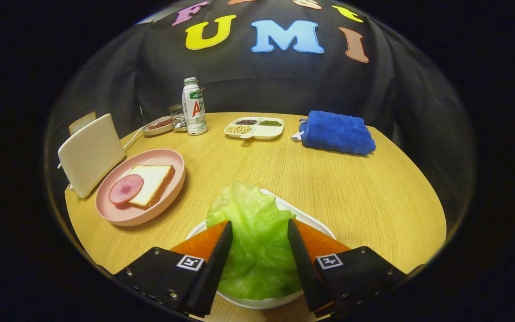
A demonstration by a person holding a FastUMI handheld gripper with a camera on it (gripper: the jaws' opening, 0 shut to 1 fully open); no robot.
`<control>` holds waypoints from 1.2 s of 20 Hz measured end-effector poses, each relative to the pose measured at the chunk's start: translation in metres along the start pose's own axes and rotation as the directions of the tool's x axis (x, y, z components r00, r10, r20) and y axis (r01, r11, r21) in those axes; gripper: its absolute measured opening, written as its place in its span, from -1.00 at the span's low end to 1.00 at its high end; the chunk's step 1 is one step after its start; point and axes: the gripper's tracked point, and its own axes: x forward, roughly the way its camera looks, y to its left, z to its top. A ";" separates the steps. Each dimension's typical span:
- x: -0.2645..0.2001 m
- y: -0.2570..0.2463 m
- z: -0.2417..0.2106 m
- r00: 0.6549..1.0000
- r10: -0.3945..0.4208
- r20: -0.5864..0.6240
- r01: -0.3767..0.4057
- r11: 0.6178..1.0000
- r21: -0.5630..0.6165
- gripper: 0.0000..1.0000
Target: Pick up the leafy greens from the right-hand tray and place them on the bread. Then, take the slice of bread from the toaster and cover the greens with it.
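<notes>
Your gripper has its jaws spread wide on either side of the pale green lettuce leaf, which lies on the white tray. The pink plate's white bread slice sits beyond, left.

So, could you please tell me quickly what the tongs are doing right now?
Tongs: open, one finger on each side of the lettuce leaf on the white tray; whether both fingers press on it cannot be told.
</notes>
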 end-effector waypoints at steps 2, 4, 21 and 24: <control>0.001 0.006 0.002 1.000 0.028 0.006 -0.029 1.000 0.009 0.53; 0.002 0.006 0.000 1.000 0.011 0.001 -0.011 0.999 0.037 -0.46; -0.044 0.063 0.071 0.977 0.034 0.212 -0.042 0.999 0.033 -0.98; -0.046 0.109 0.084 0.965 0.122 0.233 -0.123 0.992 -0.007 -0.98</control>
